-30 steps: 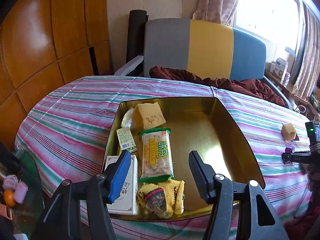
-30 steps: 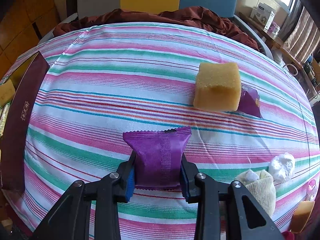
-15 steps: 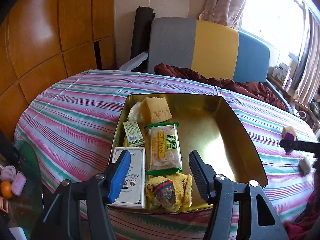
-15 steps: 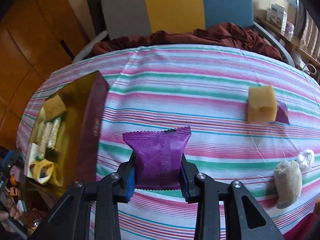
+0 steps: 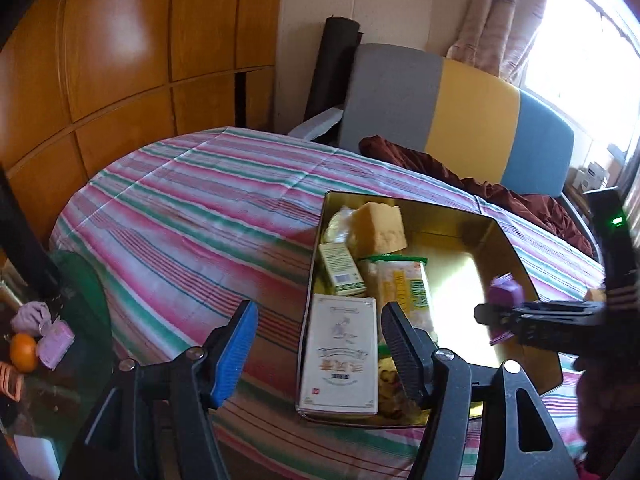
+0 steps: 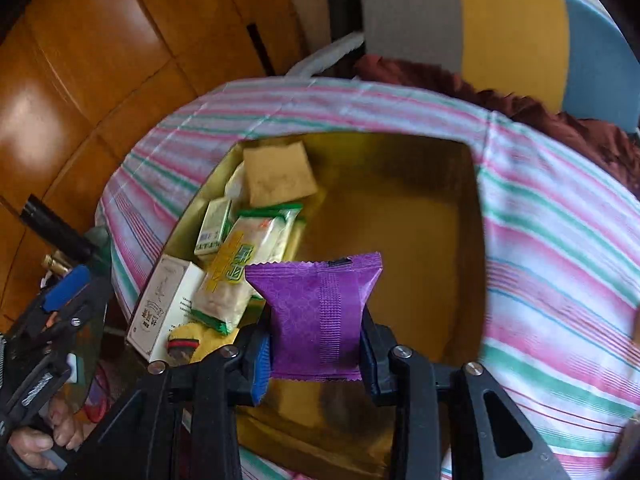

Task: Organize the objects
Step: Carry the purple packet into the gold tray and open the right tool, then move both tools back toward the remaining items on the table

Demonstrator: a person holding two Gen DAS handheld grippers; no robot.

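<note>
Several snacks (image 6: 244, 276) crowd gold tin's (image 6: 476, 240) left; right bare.

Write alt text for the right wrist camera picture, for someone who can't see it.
The right hand-held gripper is shut on a purple snack packet, held above a gold tin box on a striped tablecloth. The box's left side holds snack packs, small cartons and a yellow sponge block; its right side is bare.

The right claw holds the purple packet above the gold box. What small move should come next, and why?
Probably lower the right claw a little and release. It is shut on the purple packet over the bare side of the gold box, while the white carton and other items fill the opposite side, so the packet should land clear.
</note>
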